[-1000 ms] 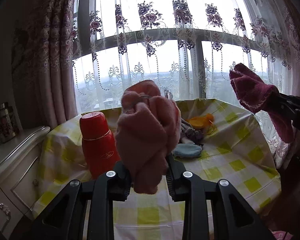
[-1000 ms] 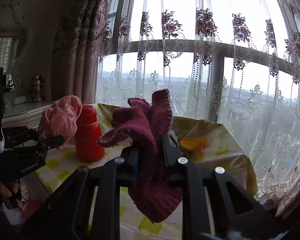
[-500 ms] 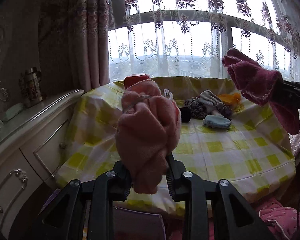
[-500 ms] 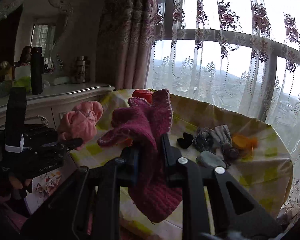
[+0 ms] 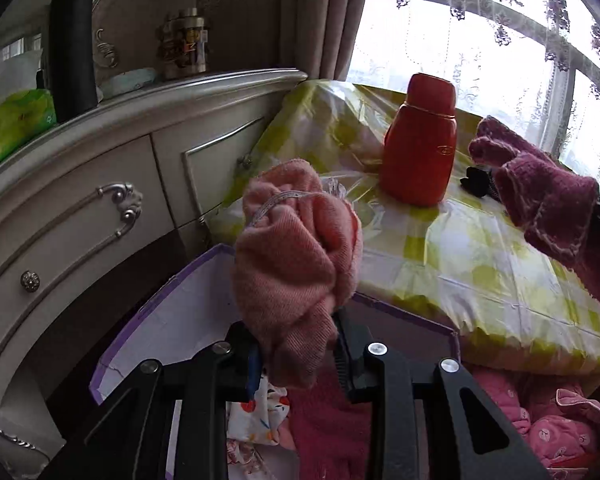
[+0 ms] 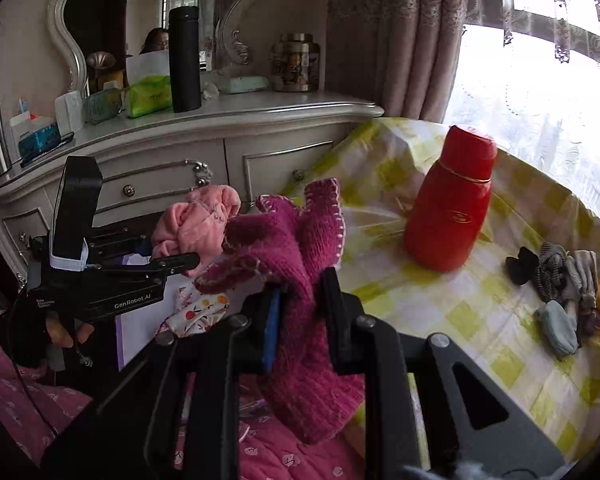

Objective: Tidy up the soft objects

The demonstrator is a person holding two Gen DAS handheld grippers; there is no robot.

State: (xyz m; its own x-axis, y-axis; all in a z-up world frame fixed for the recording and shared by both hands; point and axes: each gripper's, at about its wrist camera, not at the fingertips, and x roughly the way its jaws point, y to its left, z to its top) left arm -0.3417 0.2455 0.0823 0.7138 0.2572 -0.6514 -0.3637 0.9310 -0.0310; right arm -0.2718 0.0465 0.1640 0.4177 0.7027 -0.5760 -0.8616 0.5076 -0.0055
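Note:
My left gripper (image 5: 298, 346) is shut on a bundled pink cloth (image 5: 296, 264) and hangs over a purple-edged box (image 5: 160, 320) that holds soft items. The same pink cloth (image 6: 196, 228) shows at the left of the right wrist view. My right gripper (image 6: 300, 312) is shut on a magenta knitted glove (image 6: 296, 272), which also appears at the right edge of the left wrist view as the magenta glove (image 5: 548, 204). A small pile of socks and gloves (image 6: 564, 288) lies on the yellow checked table (image 6: 480, 320).
A red flask (image 5: 420, 148) stands on the table near its edge. A white dresser (image 5: 100, 184) with drawers runs along the left, carrying a black bottle (image 6: 185, 60) and jars. Pink quilted fabric (image 5: 552, 432) lies below the table edge. A gloved hand (image 6: 40, 332) holds the left gripper.
Both grippers swung left and down, away from the window and table, still gripping their cloths. The purple-edged box and the dresser have come into view under the left gripper.

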